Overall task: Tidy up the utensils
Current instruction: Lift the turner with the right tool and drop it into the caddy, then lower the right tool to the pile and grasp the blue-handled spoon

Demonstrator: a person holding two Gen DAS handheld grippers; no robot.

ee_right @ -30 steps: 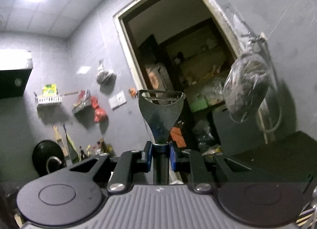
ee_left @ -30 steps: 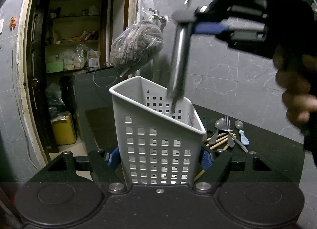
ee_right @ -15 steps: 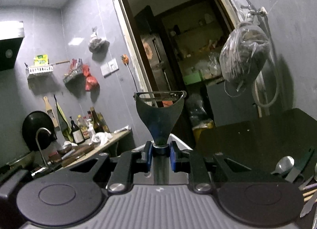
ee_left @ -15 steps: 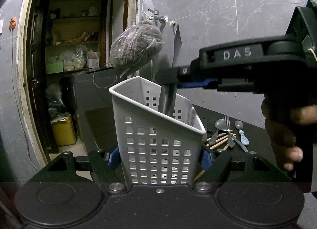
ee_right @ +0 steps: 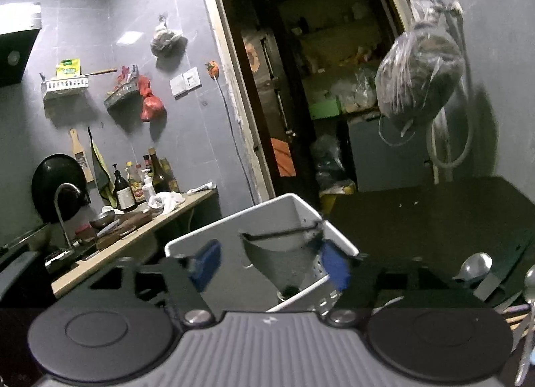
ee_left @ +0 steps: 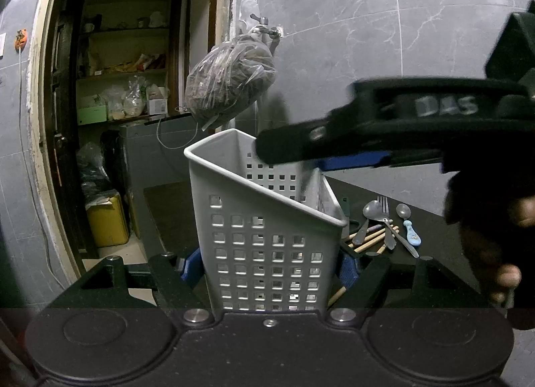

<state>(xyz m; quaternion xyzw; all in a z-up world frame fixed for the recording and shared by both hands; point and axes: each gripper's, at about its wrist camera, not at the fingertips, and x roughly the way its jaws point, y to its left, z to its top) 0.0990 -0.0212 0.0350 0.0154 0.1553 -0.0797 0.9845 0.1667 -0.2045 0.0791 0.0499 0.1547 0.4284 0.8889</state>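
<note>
The left gripper [ee_left: 271, 263] was clamped on the white perforated utensil caddy [ee_left: 264, 246], its blue pads pressed against both side walls low in the centre of the left wrist frame. The caddy stood upright on the dark countertop [ee_left: 444, 229].

The right gripper [ee_right: 267, 263] reached in from the right of that frame, over the caddy's open top, a hand [ee_left: 491, 239] on its grip at the right edge. Its jaws were opening: in the right wrist view the blue pads stood well apart, touching nothing, with a metal peeler [ee_right: 284, 256] blurred between them, its Y-shaped head inside the caddy's rim at lower centre.

To the right of the caddy, in the lower right of the left wrist frame, the remaining utensils lay in a loose heap on the countertop: a metal spoon [ee_left: 369, 216], a fork [ee_left: 386, 219], wooden chopsticks [ee_left: 371, 239] and a small spoon with a light-blue handle [ee_left: 409, 228].
</note>
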